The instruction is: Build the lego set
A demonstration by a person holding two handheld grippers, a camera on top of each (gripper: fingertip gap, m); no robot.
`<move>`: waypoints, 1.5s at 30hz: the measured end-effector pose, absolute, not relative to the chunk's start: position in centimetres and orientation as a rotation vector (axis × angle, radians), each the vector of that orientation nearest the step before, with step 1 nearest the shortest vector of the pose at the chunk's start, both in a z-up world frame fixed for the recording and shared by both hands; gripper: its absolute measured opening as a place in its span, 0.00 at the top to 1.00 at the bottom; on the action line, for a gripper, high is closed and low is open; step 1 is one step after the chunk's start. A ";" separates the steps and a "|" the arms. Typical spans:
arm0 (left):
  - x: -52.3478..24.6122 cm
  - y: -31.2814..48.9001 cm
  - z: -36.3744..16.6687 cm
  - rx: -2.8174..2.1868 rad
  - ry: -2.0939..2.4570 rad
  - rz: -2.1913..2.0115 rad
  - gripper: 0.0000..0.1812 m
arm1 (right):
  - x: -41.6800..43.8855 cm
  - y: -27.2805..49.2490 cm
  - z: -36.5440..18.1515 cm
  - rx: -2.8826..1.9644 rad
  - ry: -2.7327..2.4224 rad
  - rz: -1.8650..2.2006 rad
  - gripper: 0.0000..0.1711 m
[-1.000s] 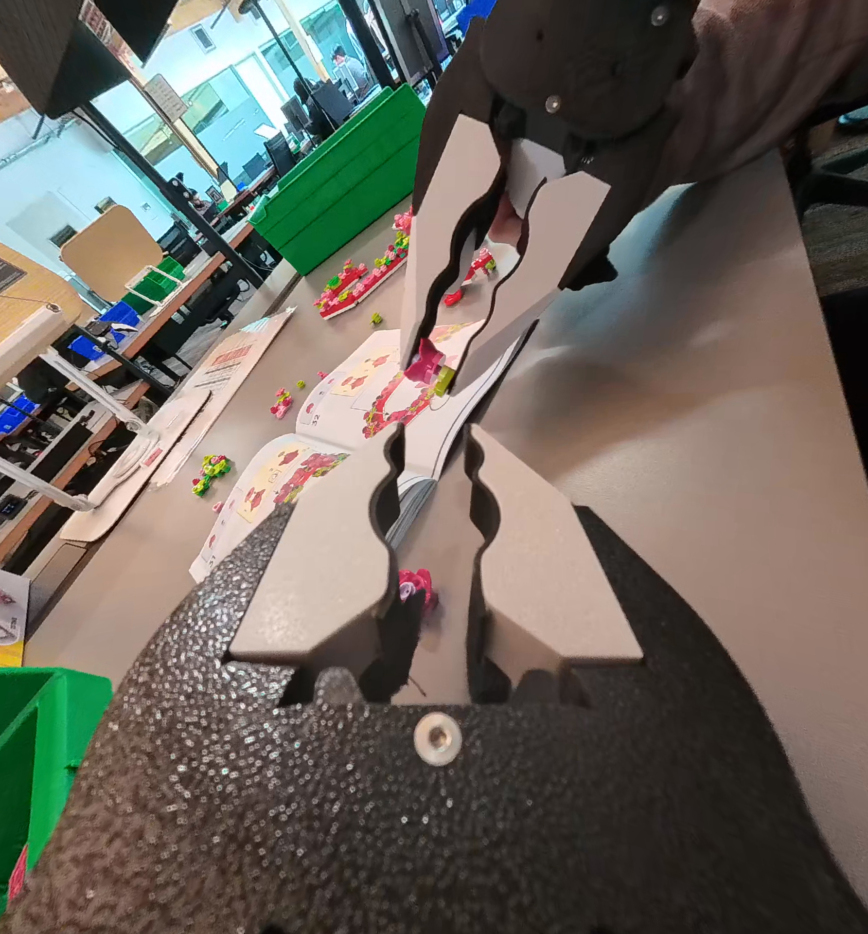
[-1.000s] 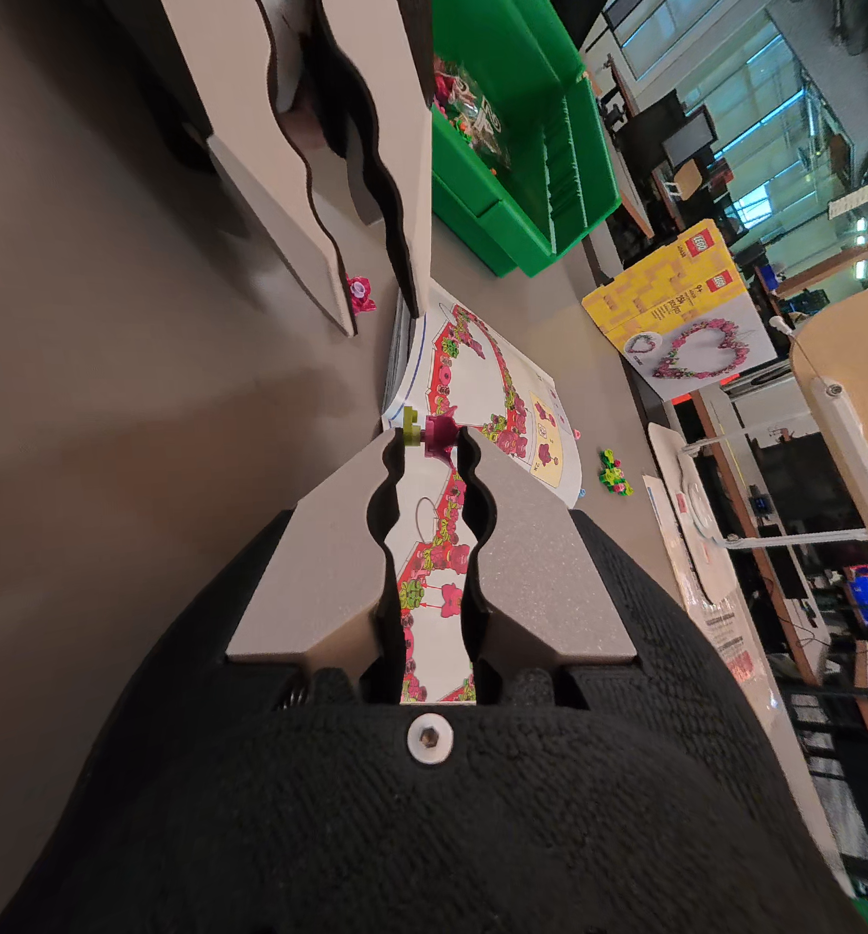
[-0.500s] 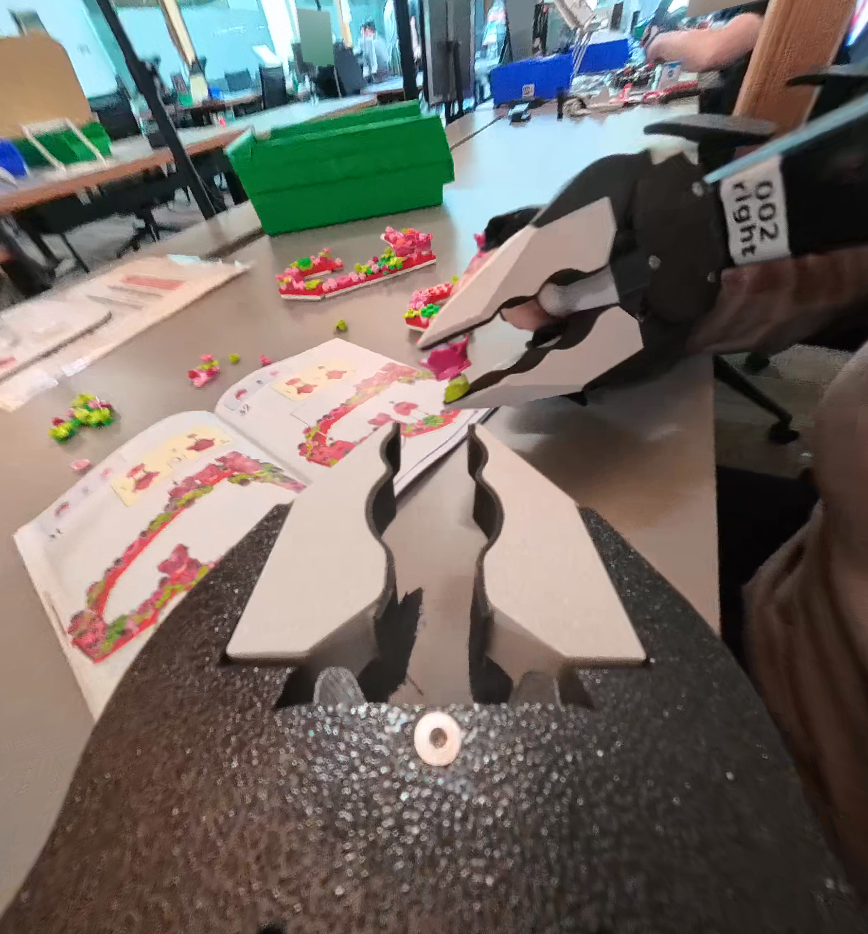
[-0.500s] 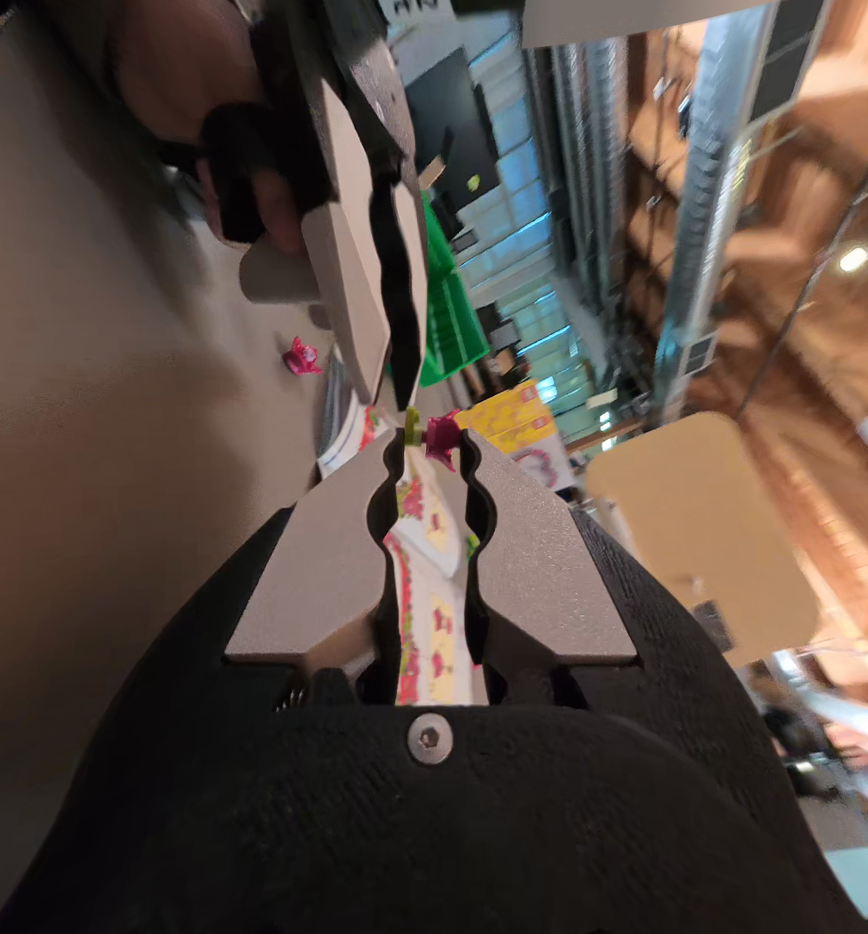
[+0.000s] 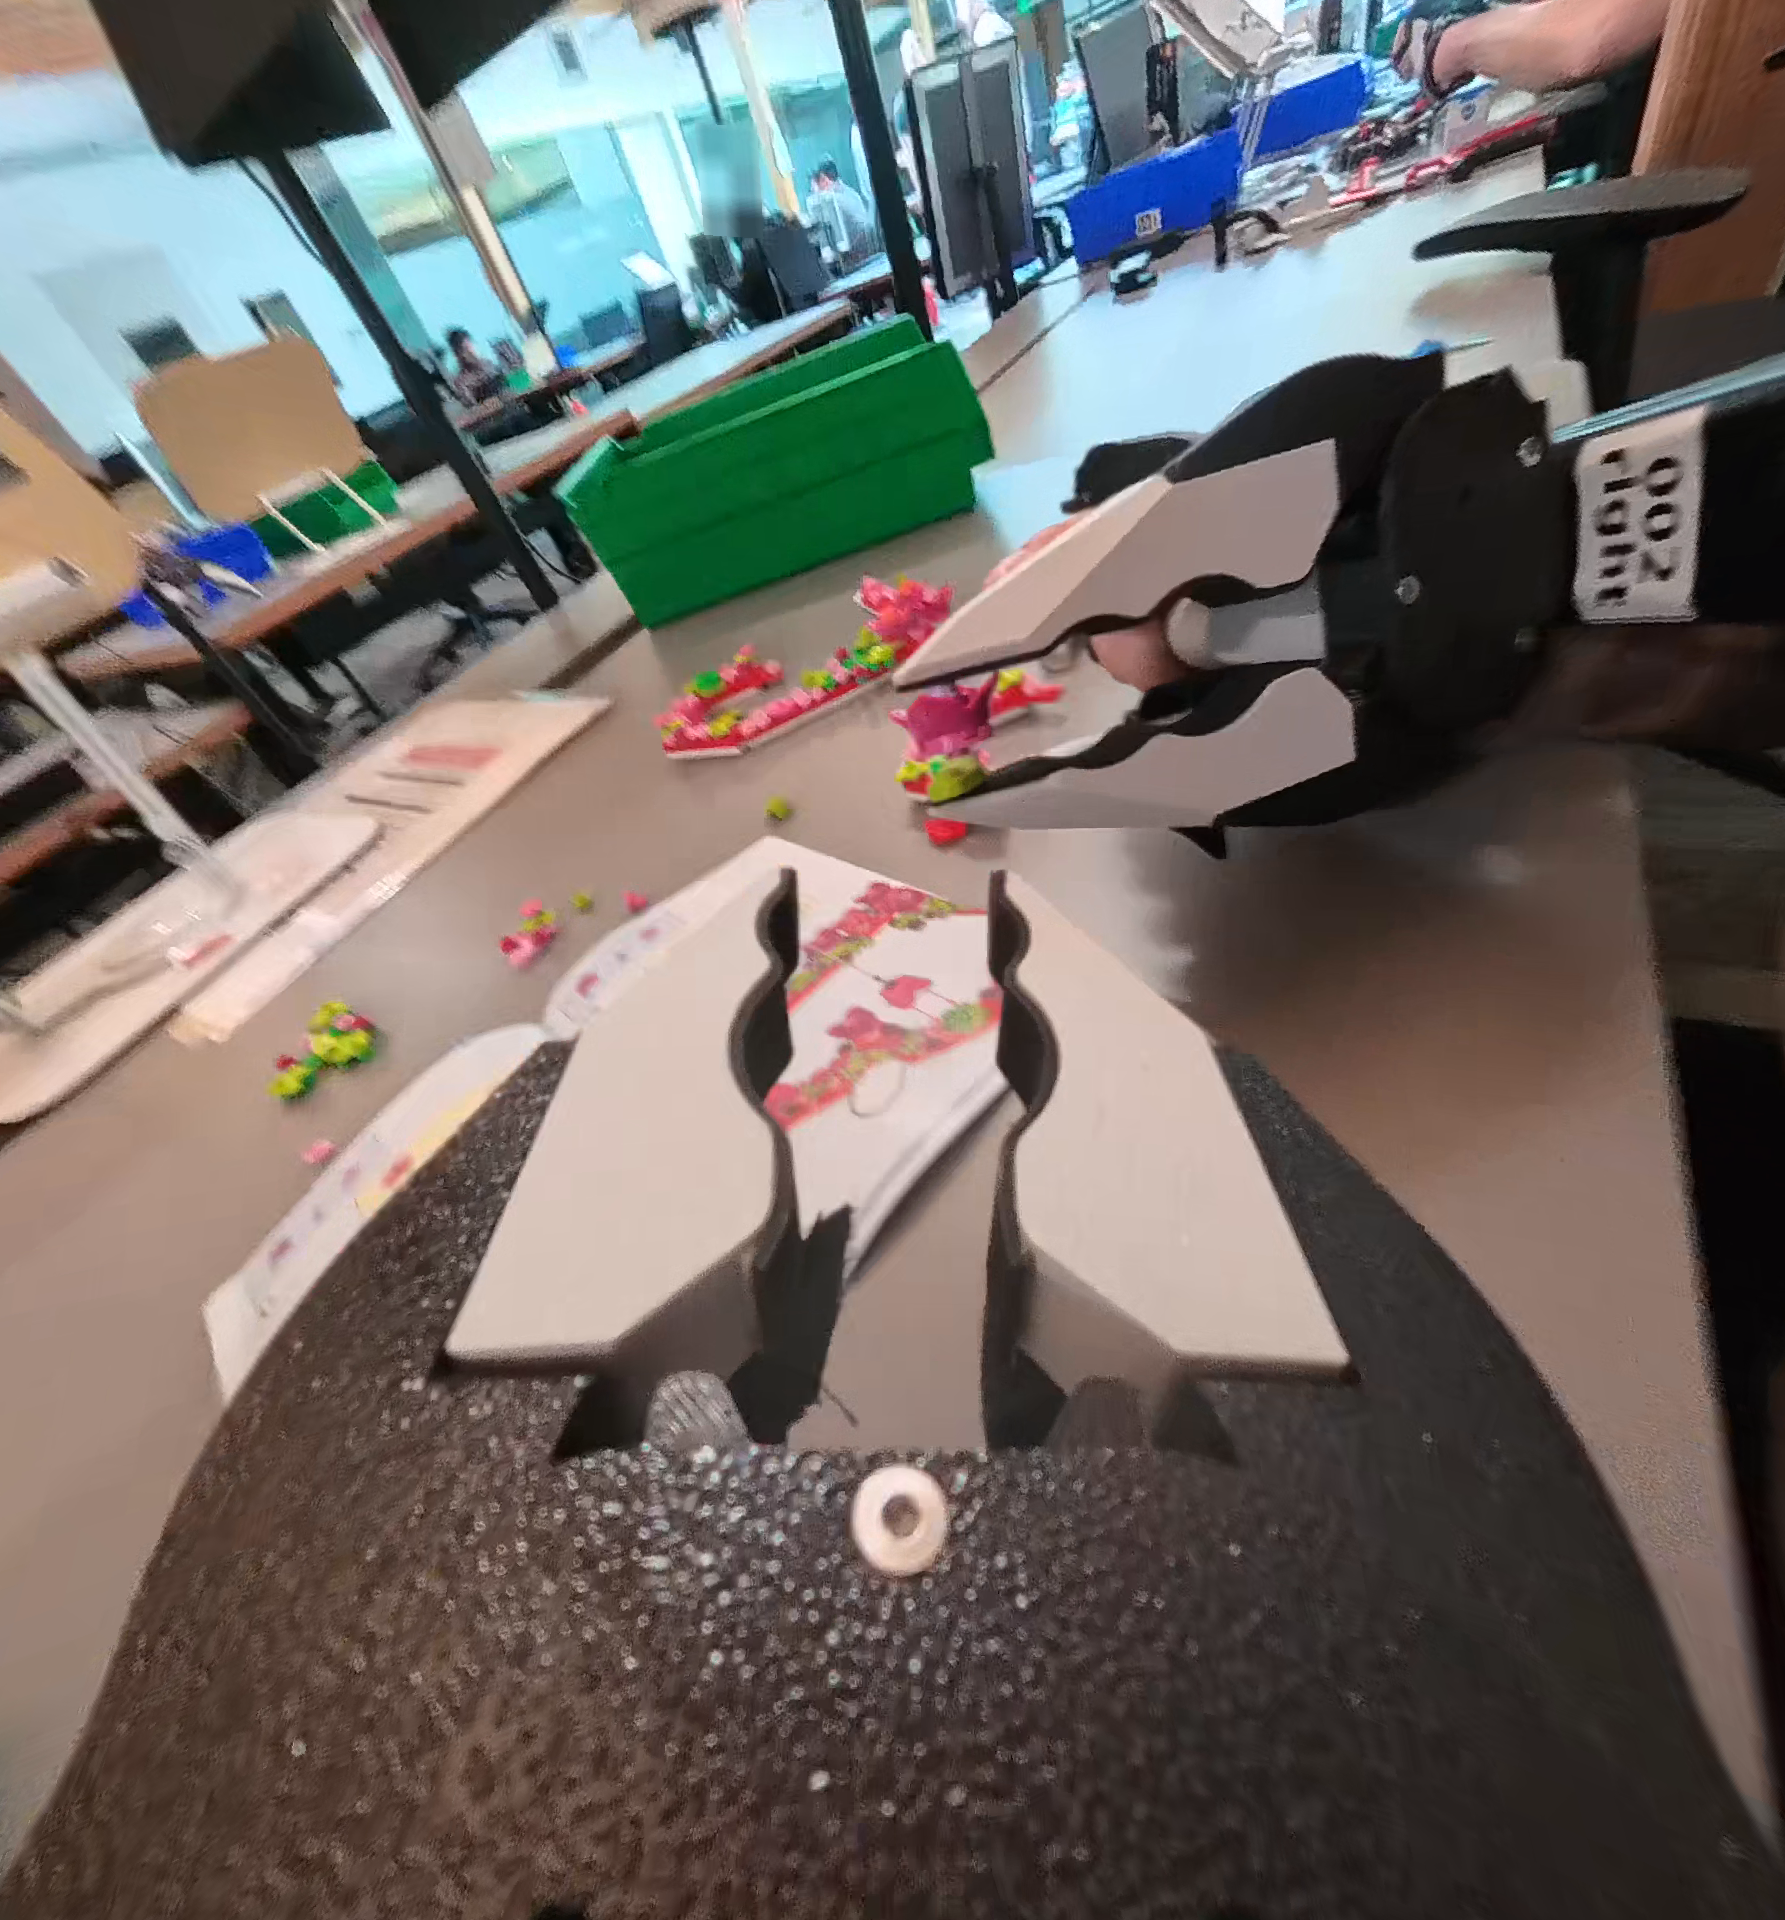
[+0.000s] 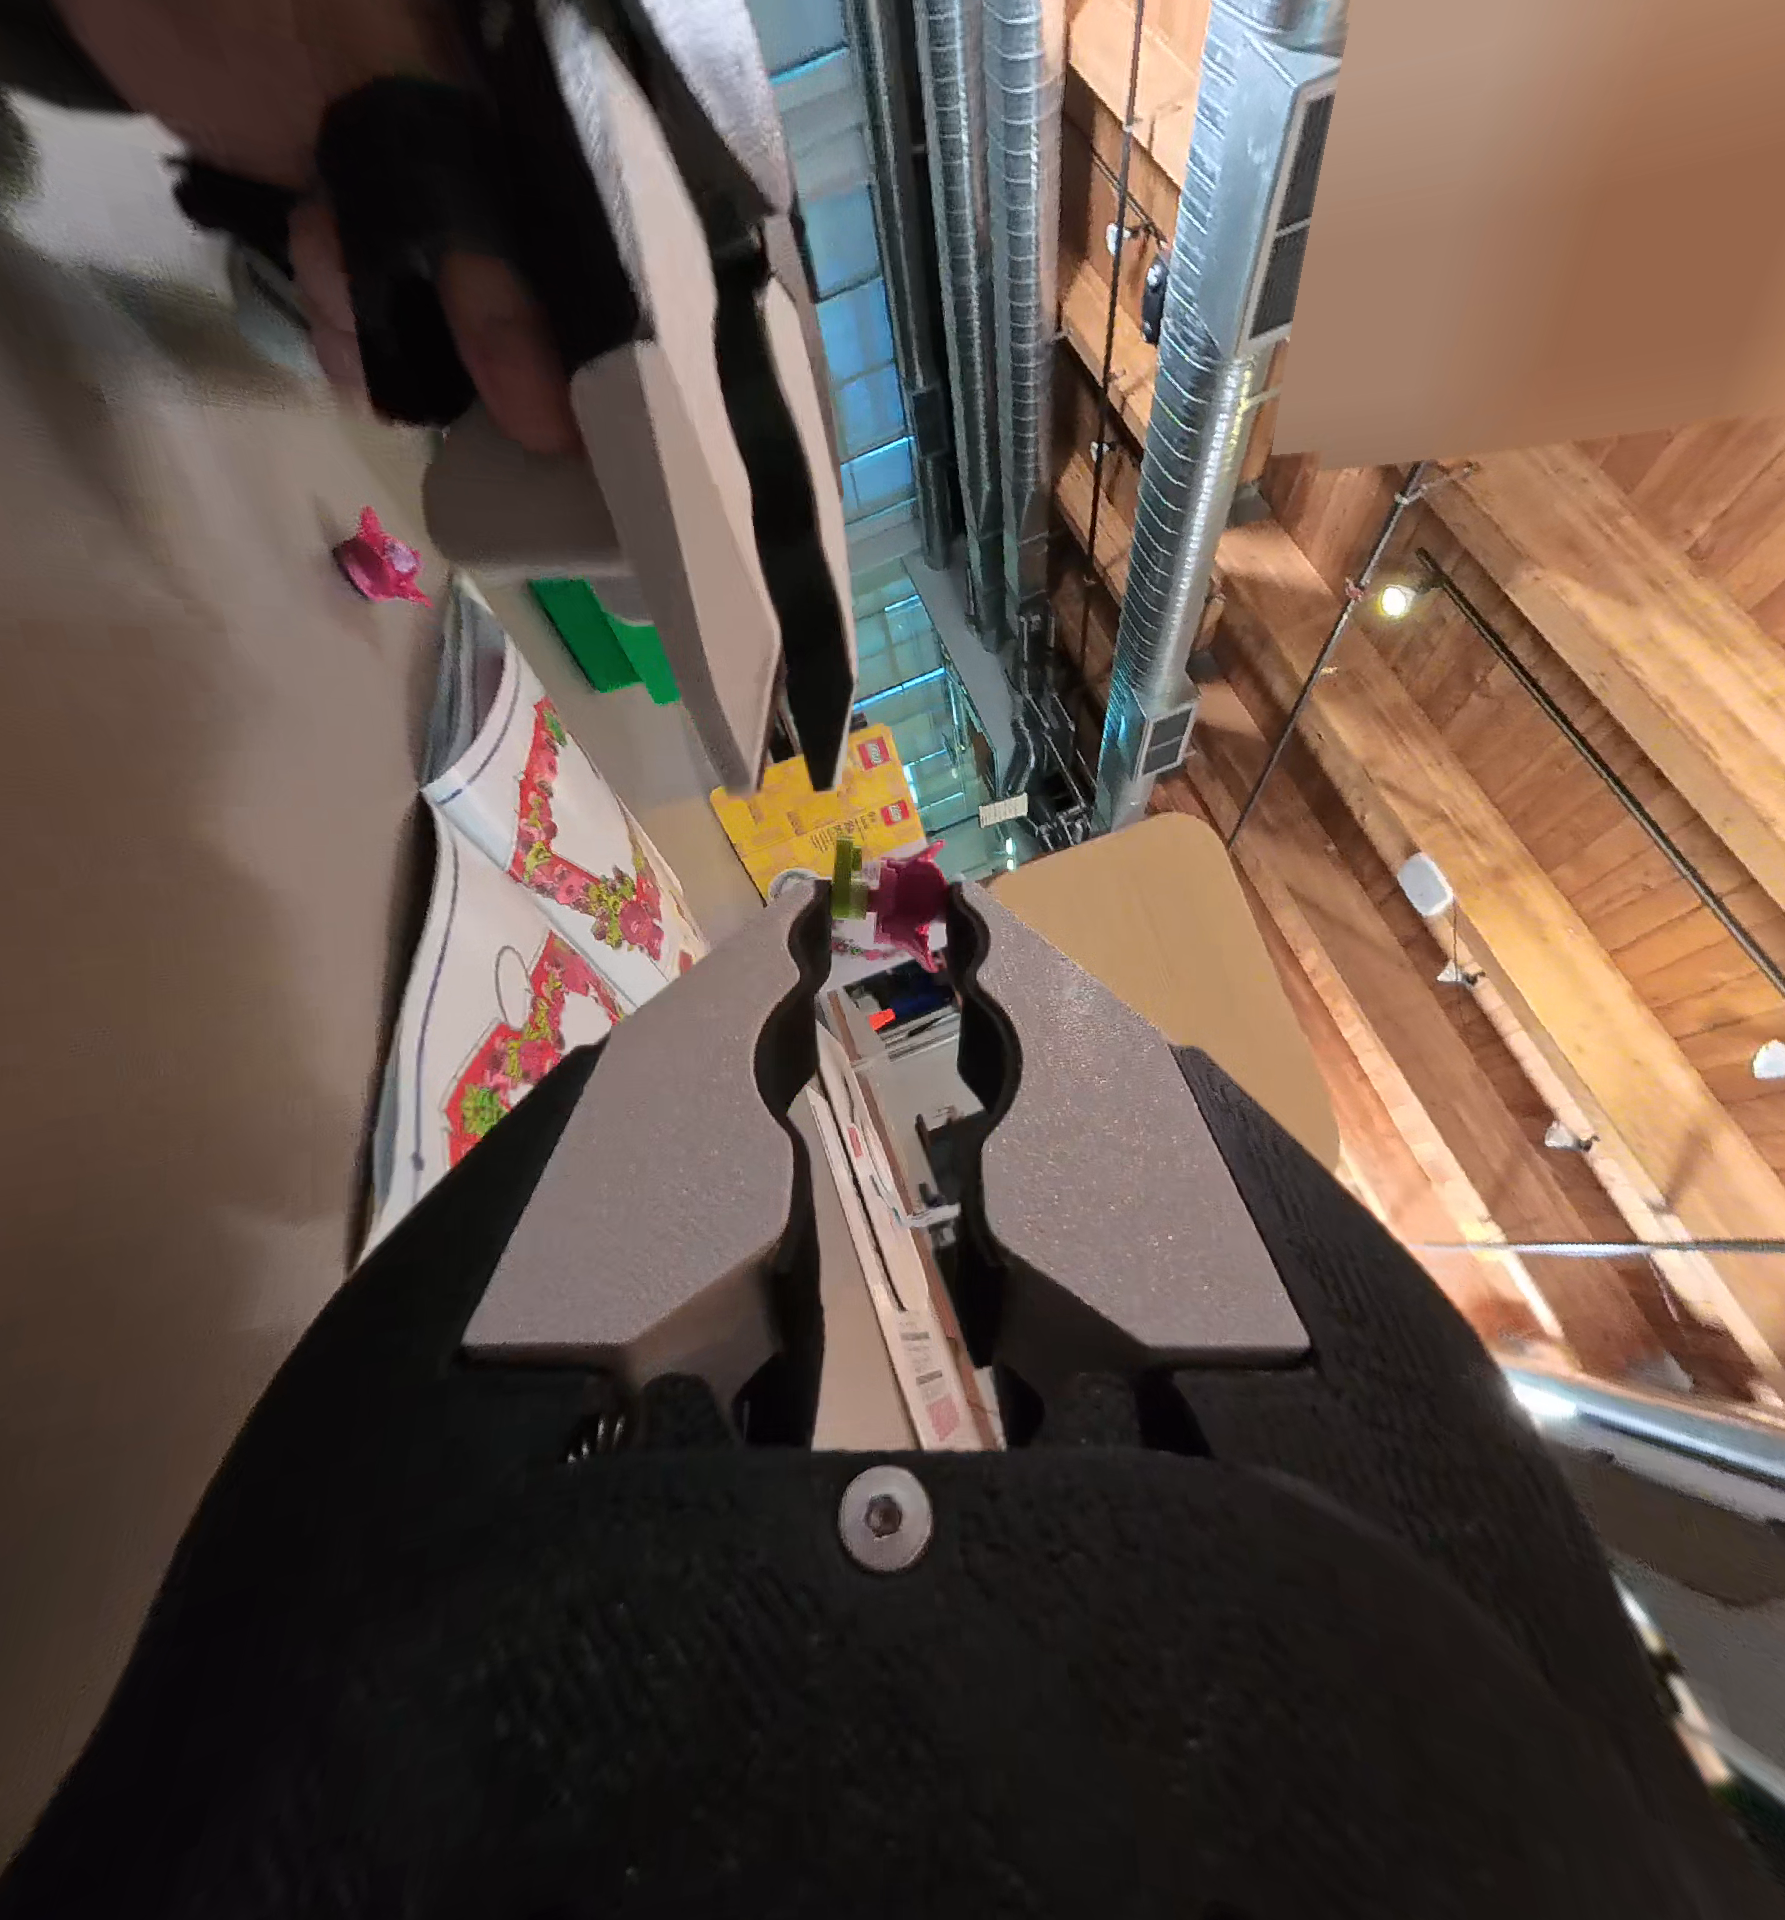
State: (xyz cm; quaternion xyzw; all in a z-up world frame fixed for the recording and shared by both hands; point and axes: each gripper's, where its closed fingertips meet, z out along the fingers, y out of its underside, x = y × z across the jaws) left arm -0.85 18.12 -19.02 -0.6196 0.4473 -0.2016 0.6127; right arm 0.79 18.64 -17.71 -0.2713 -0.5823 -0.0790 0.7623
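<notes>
My right gripper [image 6: 886,900] is shut on a small magenta flower with a lime green piece [image 6: 903,896] at its tips, held above the table. In the left wrist view the right gripper [image 5: 929,743] lies on its side at the right, with the flower piece [image 5: 945,732] between its tips. My left gripper [image 5: 890,899] is open and empty, above the open instruction booklet [image 5: 898,1018]. The left gripper also shows in the right wrist view [image 6: 784,774], just beyond the flower piece. A second magenta flower [image 6: 379,561] lies on the table.
A partly built red, pink and green strip [image 5: 763,707] lies mid-table before a green bin [image 5: 784,478]. Loose pieces [image 5: 327,1044] lie left of the booklet. A flat cardboard sheet [image 5: 400,790] lies at the left, and a yellow box [image 6: 794,821] shows beyond the booklet.
My left gripper has lifted off the flower on the table and now looks across the table. My right gripper has rolled onto its side and risen, still holding the flower piece.
</notes>
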 end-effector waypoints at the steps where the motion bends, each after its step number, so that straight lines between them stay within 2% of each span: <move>1: -0.7 18.8 -18.8 -1.417 1.017 -0.429 0.83 | 0.9 18.8 -17.5 -0.606 -1.251 -0.160 0.88; 5: -0.3 20.5 -19.5 -1.495 0.971 -0.464 0.82 | 1.1 19.1 -17.3 -0.634 -1.227 -0.134 0.88; 14: -0.3 18.5 -20.3 -1.390 1.038 -0.509 0.86 | 1.4 19.8 -17.1 -0.679 -1.196 -0.078 0.88; 25: -1.4 18.8 -19.2 -1.393 0.947 -0.639 0.88 | 1.1 20.0 -18.2 -0.719 -1.241 -0.019 0.88; 30: -1.2 18.7 -18.3 -1.420 0.851 -0.763 0.76 | 0.7 19.6 -18.5 -0.738 -1.255 0.036 0.88; 31: -1.0 18.5 -18.4 -1.432 0.855 -0.787 0.76 | 0.5 19.5 -18.6 -0.729 -1.261 0.027 0.88; 34: -0.5 18.0 -18.5 -1.464 0.870 -0.857 0.80 | 0.1 18.9 -18.7 -0.693 -1.280 0.010 0.88; 38: -0.5 17.9 -19.1 -1.471 0.899 -0.851 0.94 | -0.1 18.4 -18.7 -0.671 -1.288 0.011 0.88; 45: 0.1 17.0 -19.0 -1.479 0.898 -0.987 0.91 | -0.2 17.9 -18.9 -0.640 -1.308 0.006 0.88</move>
